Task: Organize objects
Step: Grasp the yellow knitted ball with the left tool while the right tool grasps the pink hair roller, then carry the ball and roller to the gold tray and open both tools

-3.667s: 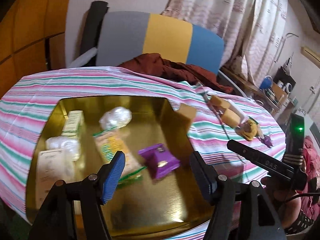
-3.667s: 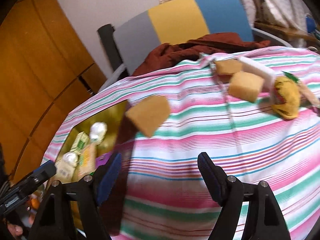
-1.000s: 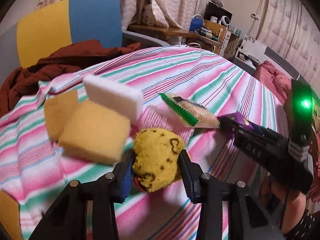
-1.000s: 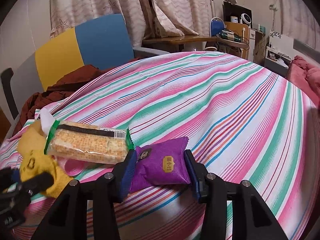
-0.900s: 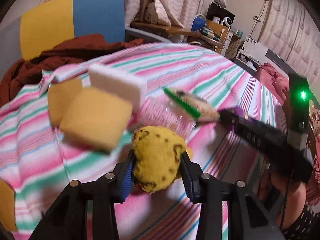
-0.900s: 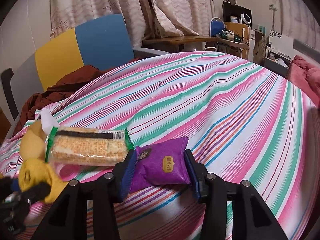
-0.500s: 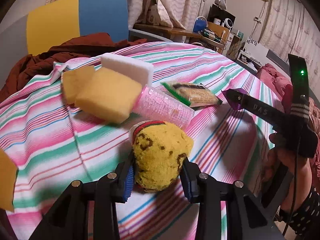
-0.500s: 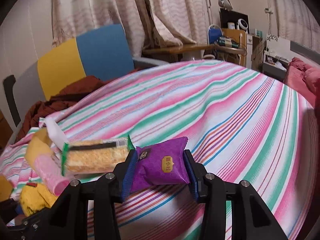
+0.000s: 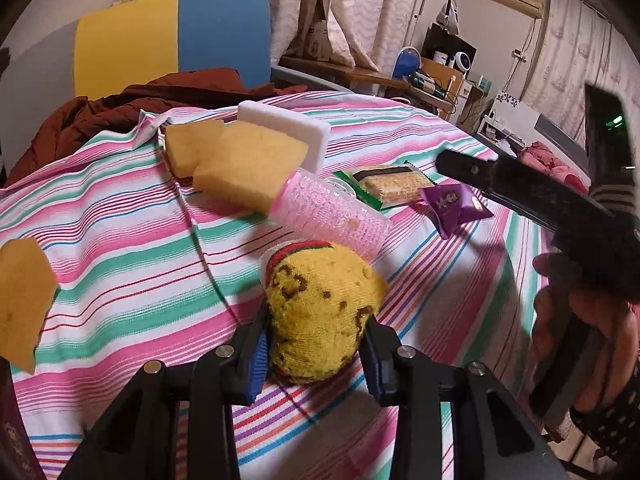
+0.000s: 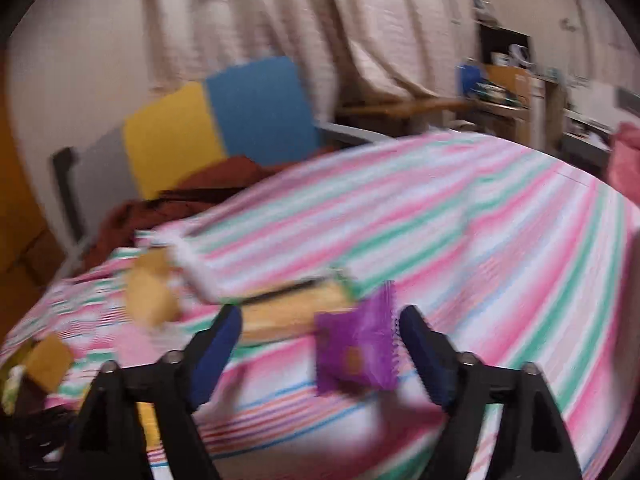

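The left hand-held gripper (image 9: 316, 354) is pinching the yellow spotted sock bundle (image 9: 320, 312), both blue pads pressed into its sides, holding it just above the striped desk (image 9: 120, 240). Right beyond the bundle lies the pink hair roller (image 9: 330, 214), and past that the big yellow sponge (image 9: 248, 164) leans against the white sponge (image 9: 286, 130), with a smaller yellow sponge (image 9: 190, 148) tucked to their left. Off to the far left edge, another yellow sponge piece (image 9: 22, 300) sits alone. Ahead and to the right, the cracker packet (image 9: 386, 184) and the purple snack packet (image 9: 454, 204) lie side by side. Over on the other side, the right hand-held gripper (image 10: 320, 340) has just been opening; its jaws now stand spread, and the purple snack packet (image 10: 358, 344) sits loose between them, nearer the right finger, neither pad pressing it. The cracker packet (image 10: 292, 310) is just beyond the left finger, though this view is badly blurred.
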The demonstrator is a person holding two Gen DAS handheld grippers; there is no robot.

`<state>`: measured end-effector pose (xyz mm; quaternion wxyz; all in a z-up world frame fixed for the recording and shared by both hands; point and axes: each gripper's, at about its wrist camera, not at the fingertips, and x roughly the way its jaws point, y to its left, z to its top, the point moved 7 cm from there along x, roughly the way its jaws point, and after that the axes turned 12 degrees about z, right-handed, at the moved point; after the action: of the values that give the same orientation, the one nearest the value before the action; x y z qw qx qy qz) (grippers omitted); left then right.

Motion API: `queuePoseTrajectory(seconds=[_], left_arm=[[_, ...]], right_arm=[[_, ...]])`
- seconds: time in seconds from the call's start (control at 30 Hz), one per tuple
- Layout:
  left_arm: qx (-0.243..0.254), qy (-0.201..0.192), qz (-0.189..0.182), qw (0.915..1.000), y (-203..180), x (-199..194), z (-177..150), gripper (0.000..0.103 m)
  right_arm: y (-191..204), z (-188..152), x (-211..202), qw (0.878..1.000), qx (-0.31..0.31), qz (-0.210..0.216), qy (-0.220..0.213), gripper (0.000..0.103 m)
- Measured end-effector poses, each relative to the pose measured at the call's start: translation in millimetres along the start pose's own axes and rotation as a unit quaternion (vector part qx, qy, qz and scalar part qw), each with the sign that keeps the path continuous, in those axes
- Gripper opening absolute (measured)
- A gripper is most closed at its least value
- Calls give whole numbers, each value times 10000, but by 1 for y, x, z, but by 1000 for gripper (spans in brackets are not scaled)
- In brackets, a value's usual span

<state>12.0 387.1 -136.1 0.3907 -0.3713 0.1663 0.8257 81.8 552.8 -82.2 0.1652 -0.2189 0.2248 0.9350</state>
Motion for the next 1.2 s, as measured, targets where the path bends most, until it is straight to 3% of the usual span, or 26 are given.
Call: queuePoseTrajectory(seconds=[0.2, 0.3, 0.33, 0.37, 0.57, 0.77, 1.03, 1.2], left_arm=[[-44, -19, -50, 10000, 4, -4, -4, 38], [-69, -42, -99, 9999, 6, -6, -7, 38], [-80, -43, -108, 9999, 7, -7, -7, 38], [-95, -41, -124, 9999, 7, -6, -7, 38], [-111, -54, -139, 9998, 7, -6, -7, 38], [-113, -63, -138, 9998, 7, -7, -8, 38], [-62, -117, 30, 9999, 7, -17, -15, 38], [-388, -44, -187, 9991, 16, -39, -27, 36]], right_arm=[[75, -17, 34, 9870, -503, 1298, 800, 82], [85, -33, 65, 9754, -277, 1618, 1470, 78], [85, -37, 72, 9730, -211, 1666, 1583, 70], [84, -42, 78, 9714, -160, 1656, 1694, 69], [73, -37, 66, 9832, 17, 1443, 1121, 67], [39, -26, 35, 9961, 540, 657, 254, 67], [32, -32, 25, 9953, 690, 609, 288, 67], [41, -39, 14, 9963, 536, 584, 322, 67]])
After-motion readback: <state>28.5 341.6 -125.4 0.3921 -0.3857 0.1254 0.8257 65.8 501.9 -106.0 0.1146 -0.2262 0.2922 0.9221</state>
